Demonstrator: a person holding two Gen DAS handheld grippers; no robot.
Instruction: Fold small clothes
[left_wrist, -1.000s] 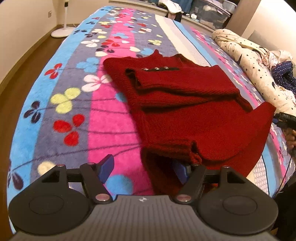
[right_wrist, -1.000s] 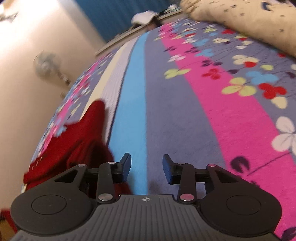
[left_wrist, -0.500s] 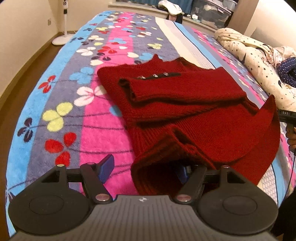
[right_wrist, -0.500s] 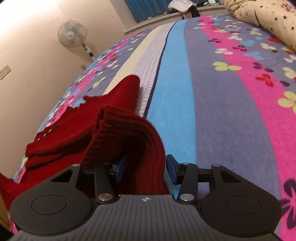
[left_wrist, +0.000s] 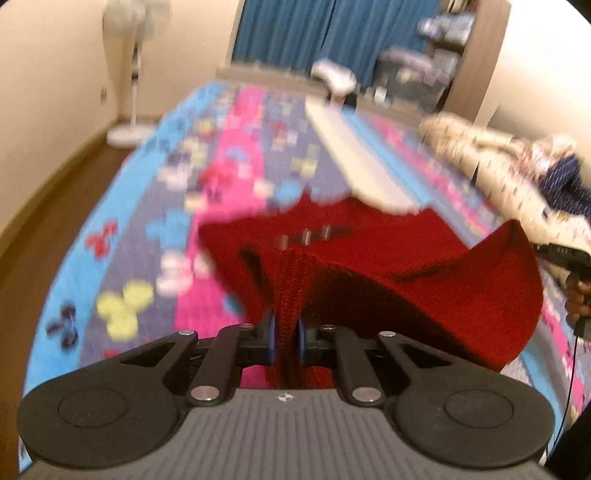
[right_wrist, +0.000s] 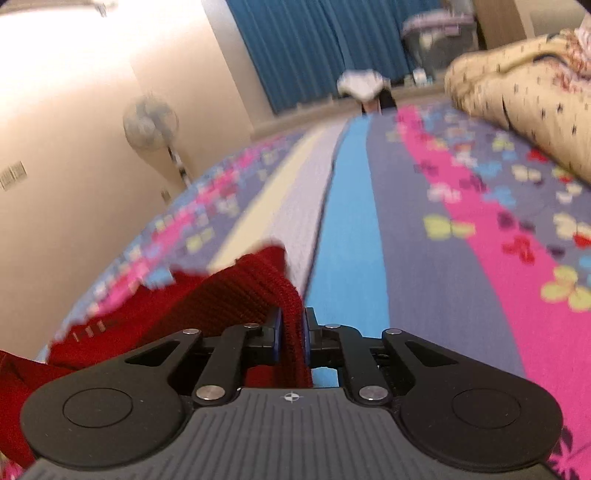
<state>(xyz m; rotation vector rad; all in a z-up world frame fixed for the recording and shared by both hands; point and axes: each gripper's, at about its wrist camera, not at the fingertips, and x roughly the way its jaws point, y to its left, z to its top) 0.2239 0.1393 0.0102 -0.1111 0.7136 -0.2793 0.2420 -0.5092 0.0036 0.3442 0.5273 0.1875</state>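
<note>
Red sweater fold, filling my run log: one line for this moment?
left tongs: shut on red sweater | right tongs: shut on hem | bedspread beneath

Bed covered by a striped blanket in blue, grey-purple, pink and white bands with a clover-like flower print, filling the centre of both views. A white pedestal fan stands on the wooden floor at 11 o'clock in the left wrist view; blue curtains hang at 12 o'clock. A cream star-print duvet lies bunched at 2 o'clock in the right wrist view, with a blurred clear storage box at 1 o'clock behind it.
</note>
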